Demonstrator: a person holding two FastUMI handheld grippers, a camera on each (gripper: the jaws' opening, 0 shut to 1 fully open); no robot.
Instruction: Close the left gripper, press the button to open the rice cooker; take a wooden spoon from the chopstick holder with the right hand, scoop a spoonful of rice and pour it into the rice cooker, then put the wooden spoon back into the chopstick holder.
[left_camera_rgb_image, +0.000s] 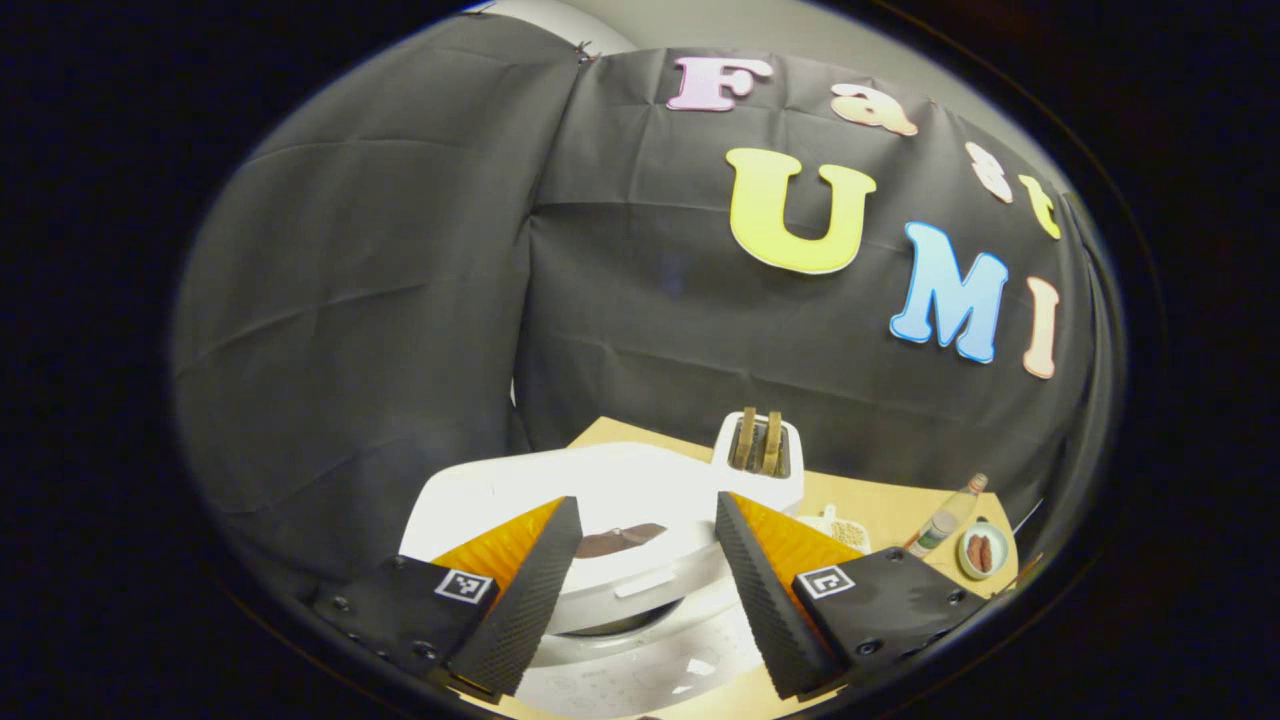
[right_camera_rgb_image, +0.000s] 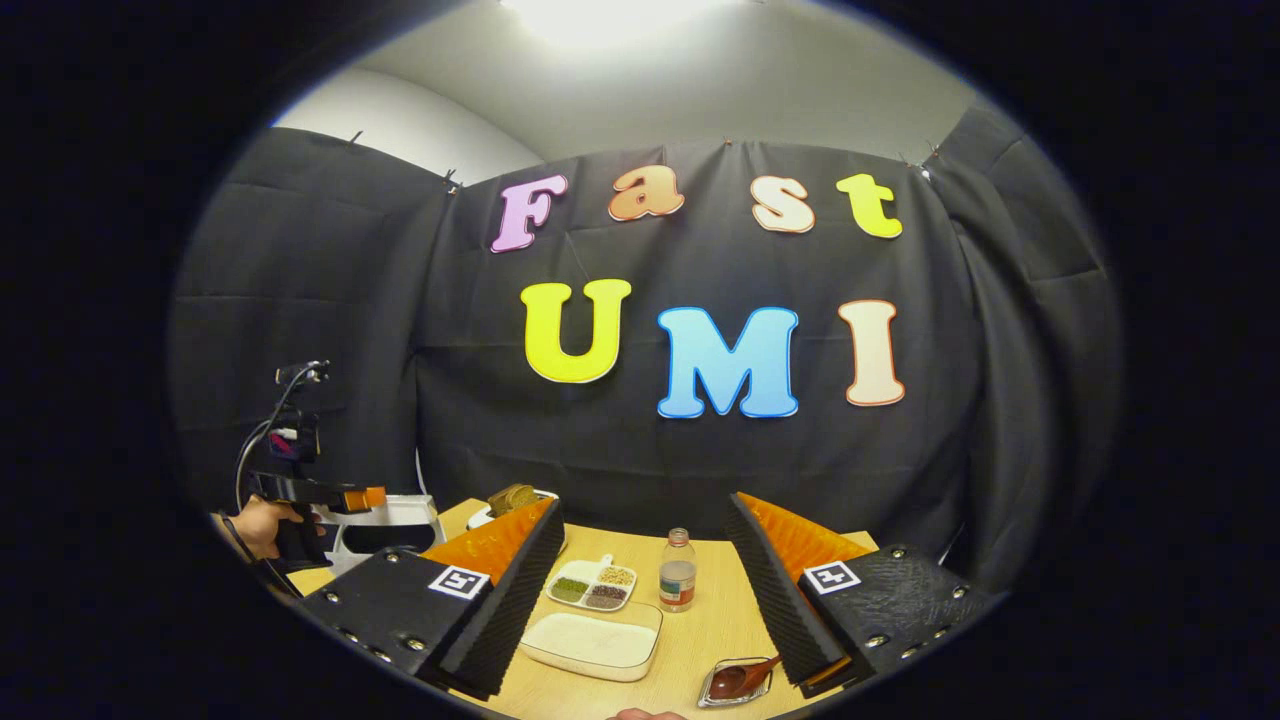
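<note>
The white rice cooker (left_camera_rgb_image: 600, 500) sits right below my left gripper (left_camera_rgb_image: 646, 505), which is open, its fingers spread over the lid. A brown button piece (left_camera_rgb_image: 620, 541) shows on the lid between them. A dark gap runs under the lid's front edge. In the right gripper view the cooker (right_camera_rgb_image: 385, 525) stands at the far left, with a hand (right_camera_rgb_image: 262, 525) holding the left gripper above it. My right gripper (right_camera_rgb_image: 643, 505) is open and holds nothing. The wooden spoon (right_camera_rgb_image: 745, 678) lies in a small clear holder (right_camera_rgb_image: 712, 695) near its right finger. A shallow tray of white rice (right_camera_rgb_image: 595, 640) lies ahead.
A white toaster (left_camera_rgb_image: 757, 455) with bread slices stands behind the cooker. On the wooden table (right_camera_rgb_image: 690, 640) are a divided dish of grains (right_camera_rgb_image: 592, 585), a small bottle (right_camera_rgb_image: 677, 572) and a little dish of sausages (left_camera_rgb_image: 980, 552).
</note>
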